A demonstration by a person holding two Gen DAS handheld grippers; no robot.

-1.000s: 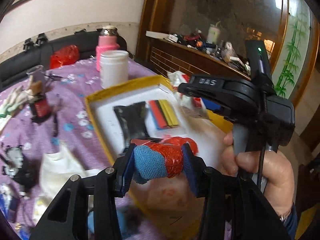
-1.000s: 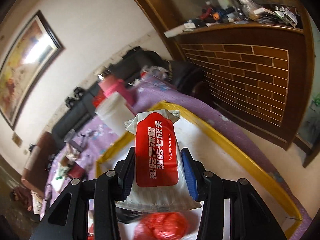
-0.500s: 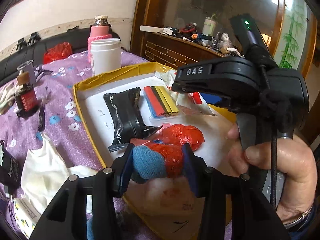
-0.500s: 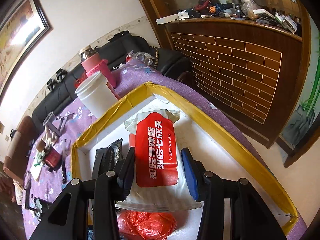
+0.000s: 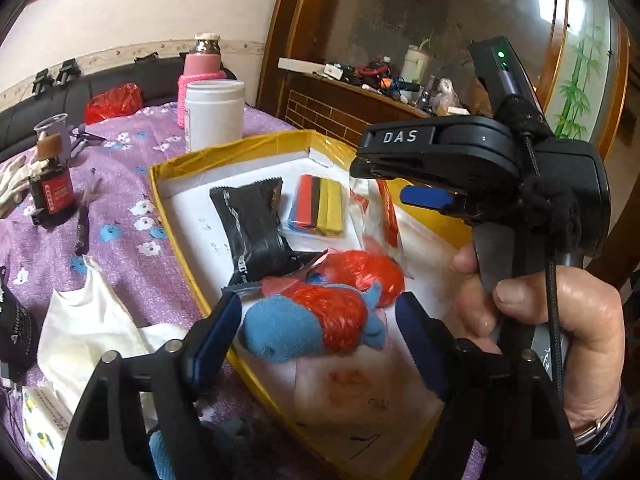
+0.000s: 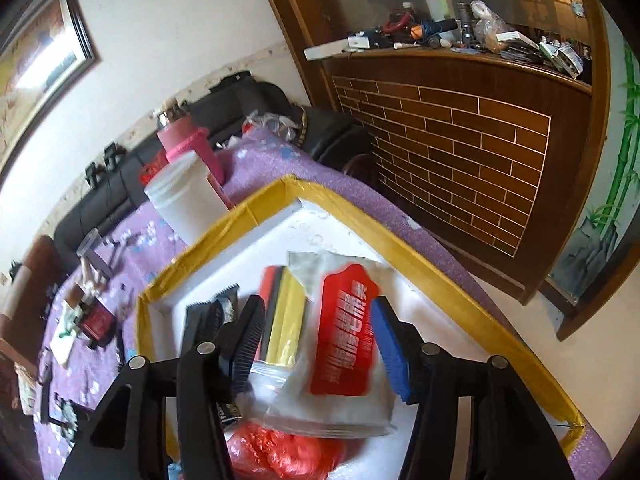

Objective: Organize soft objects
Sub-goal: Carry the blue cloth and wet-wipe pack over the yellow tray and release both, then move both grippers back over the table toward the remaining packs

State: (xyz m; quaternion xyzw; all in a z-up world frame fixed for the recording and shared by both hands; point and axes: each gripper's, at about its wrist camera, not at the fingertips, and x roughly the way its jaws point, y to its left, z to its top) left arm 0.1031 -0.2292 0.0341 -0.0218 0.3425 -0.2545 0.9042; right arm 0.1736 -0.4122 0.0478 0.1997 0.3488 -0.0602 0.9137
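A white tray with a yellow rim [image 5: 176, 216] lies on the purple cloth; it also shows in the right wrist view [image 6: 440, 272]. My left gripper [image 5: 320, 332] is open around a blue soft toy wrapped in red mesh [image 5: 304, 324], which rests on the tray's near edge. My right gripper [image 6: 316, 340] is open; the red-and-white wet wipe pack [image 6: 344, 340] lies loose between its fingers on the tray. The right gripper also shows in the left wrist view [image 5: 424, 196]. A black packet [image 5: 252, 220], a coloured strip pack [image 5: 320, 208] and a red mesh bundle [image 5: 368, 268] lie inside.
A white jar [image 5: 214, 114] and a pink bottle [image 5: 202, 68] stand behind the tray. A white cloth [image 5: 88, 328] lies left of the tray. A small red-labelled bottle [image 5: 52, 188] and a pen [image 5: 82, 228] lie on the purple cloth. A wooden cabinet [image 6: 460, 136] stands on the right.
Both grippers have opened. The left let go of the blue toy onto the tray; the right lowered and let go of the wipe pack, which now lies tilted on the tray.
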